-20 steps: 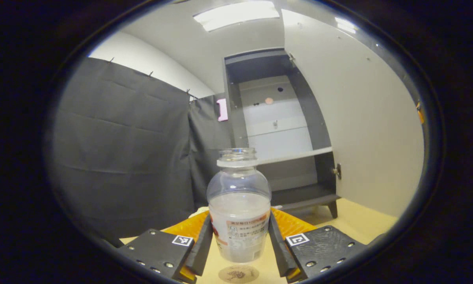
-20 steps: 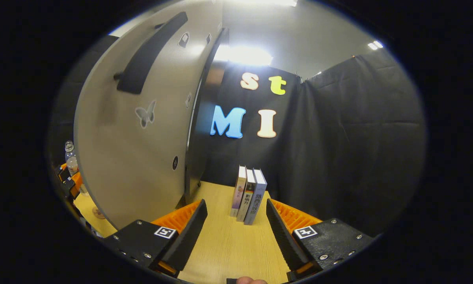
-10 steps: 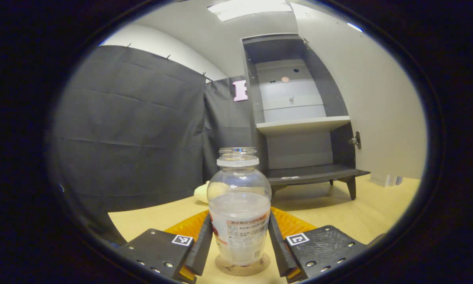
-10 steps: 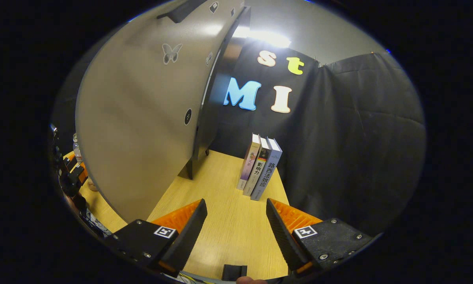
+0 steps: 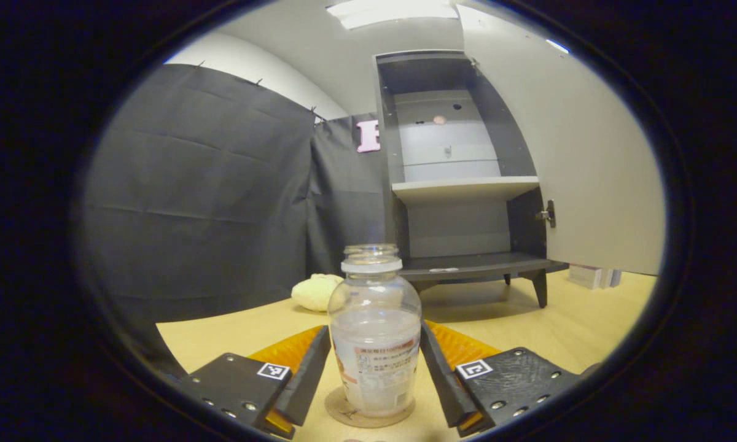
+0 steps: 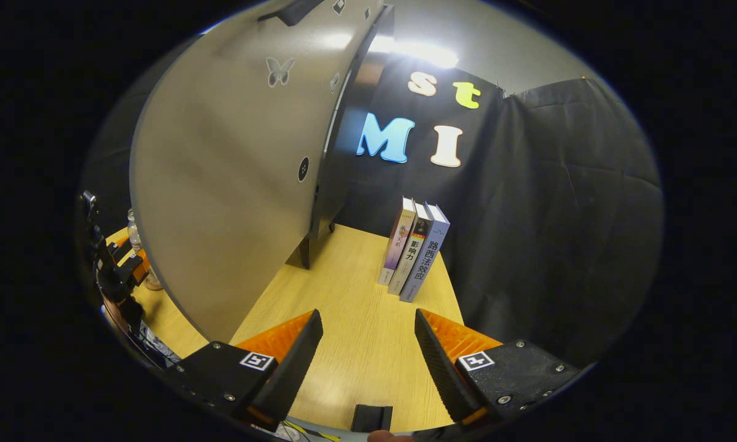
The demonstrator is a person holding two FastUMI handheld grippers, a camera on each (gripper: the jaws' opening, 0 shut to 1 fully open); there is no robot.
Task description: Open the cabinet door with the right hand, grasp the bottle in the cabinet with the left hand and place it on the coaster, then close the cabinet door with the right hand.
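Left gripper view, nearest first: the left claw has its two fingers set just off either side of the clear plastic bottle with a white neck ring and printed label; a thin gap seems to show on each side, but whether the pads touch the label cannot be told. The bottle stands upright, long axis vertical, uncapped mouth up, its base on the round brown coaster, which lies flat on the pale wood-grain desk. The bottle holds nothing that can be made out; its lower half looks frosted. Bare desk runs left and right of the claw. Farther back a cream lumpy soft object lies on the desk near the black curtain. Beyond it the dark grey legged cabinet stands open, with one pale shelf across the middle; a small pale scrap lies on the floor board, otherwise the compartments look bare. Its light grey cabinet door is swung wide to the right, lower edge clear of the desk. Right gripper view: the right claw is spread wide, nothing between its fingers, above open desk. The door's outer face rises close on the left, its edge near the claw. Three upright books lean together near the curtain, well clear of the door.
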